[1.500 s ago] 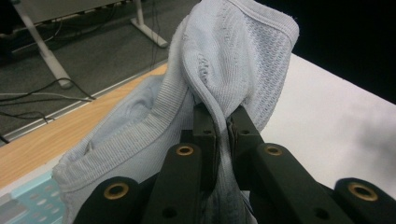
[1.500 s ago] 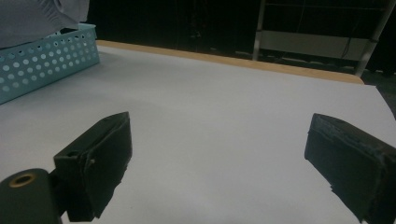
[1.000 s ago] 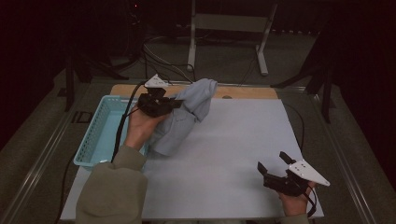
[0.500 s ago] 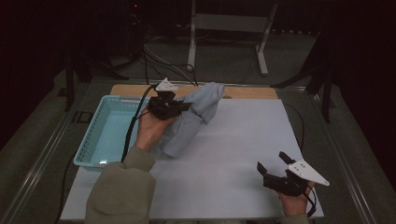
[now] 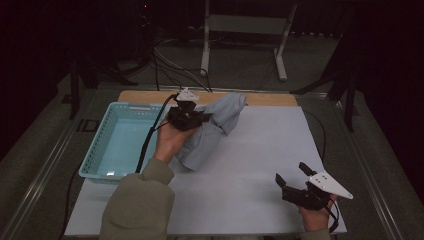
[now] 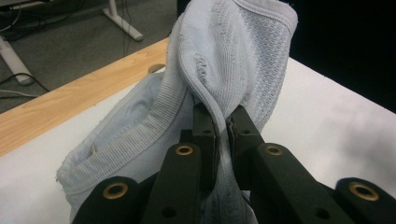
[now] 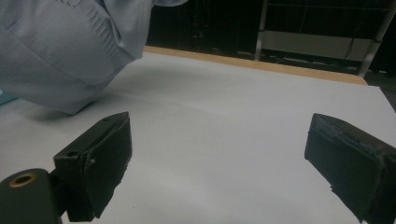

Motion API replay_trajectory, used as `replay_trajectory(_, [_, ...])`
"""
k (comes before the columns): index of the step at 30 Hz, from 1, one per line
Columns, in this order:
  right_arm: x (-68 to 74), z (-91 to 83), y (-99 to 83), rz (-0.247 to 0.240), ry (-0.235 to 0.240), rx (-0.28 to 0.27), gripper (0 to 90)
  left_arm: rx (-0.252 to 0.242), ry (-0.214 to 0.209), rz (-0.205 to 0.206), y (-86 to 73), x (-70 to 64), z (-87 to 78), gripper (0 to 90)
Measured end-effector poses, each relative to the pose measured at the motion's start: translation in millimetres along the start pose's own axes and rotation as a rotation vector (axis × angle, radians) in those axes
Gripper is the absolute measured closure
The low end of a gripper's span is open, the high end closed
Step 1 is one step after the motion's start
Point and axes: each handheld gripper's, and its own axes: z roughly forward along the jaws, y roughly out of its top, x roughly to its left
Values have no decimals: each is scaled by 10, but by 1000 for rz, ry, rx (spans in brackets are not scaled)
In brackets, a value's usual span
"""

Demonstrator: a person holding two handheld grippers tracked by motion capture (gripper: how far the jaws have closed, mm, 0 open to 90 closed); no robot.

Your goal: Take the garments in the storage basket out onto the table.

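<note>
The left gripper (image 5: pixel 200 119) sat over the far-left part of the white surface (image 5: pixel 260 165), near the far edge, with its jaws pressed together on a fold of the pale blue cloth (image 5: pixel 210 132). In the left gripper view the left gripper (image 6: pixel 223 128) had a ribbed ridge of the cloth (image 6: pixel 233 60) caught between the two black pads, and the fabric rose above them in a bunched, upright hump. The rest of the cloth hung down from the pinch, its lower part trailing toward the near side, where it touched the surface just beside the basket (image 5: pixel 102 160). The basket, light teal with a lattice wall, stood along the left edge of the surface; the gripper's black cable (image 5: pixel 150 140) ran across its right rim. A strip of bare wood (image 5: pixel 270 99) showed at the far edge. The right gripper (image 5: pixel 295 177) rested near the near-right corner, held in the hand (image 5: pixel 312 217), well apart from the cloth, with its jaws spread wide and nothing between them. In the right gripper view the right gripper (image 7: pixel 217 154) looked across bare surface (image 7: pixel 224 112), and the cloth (image 7: pixel 70 51) showed at the upper left, its low edge on the surface
</note>
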Motion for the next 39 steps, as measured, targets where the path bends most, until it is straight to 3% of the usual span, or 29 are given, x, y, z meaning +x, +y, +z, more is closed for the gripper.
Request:
replay_trajectory(11, [2, 2, 0, 0, 0, 1, 75, 9, -22, 0, -14, -74, 147, 847])
replay_trajectory(34, [2, 1, 2, 1, 3, -2, 75, 78, -56, 1, -138, -234, 545, 833])
replay_trajectory(36, [2, 2, 2, 1, 3, -3, 75, 76, -64, -9, -161, -234, 568, 787])
replay_trajectory(38, [1, 3, 1, 2, 3, -2, 75, 53, -78, -38, -168, -232, 574, 622])
replay_trajectory(39, [1, 4, 1, 3, 3, -2, 75, 37, -59, -45, -163, -249, 572, 540])
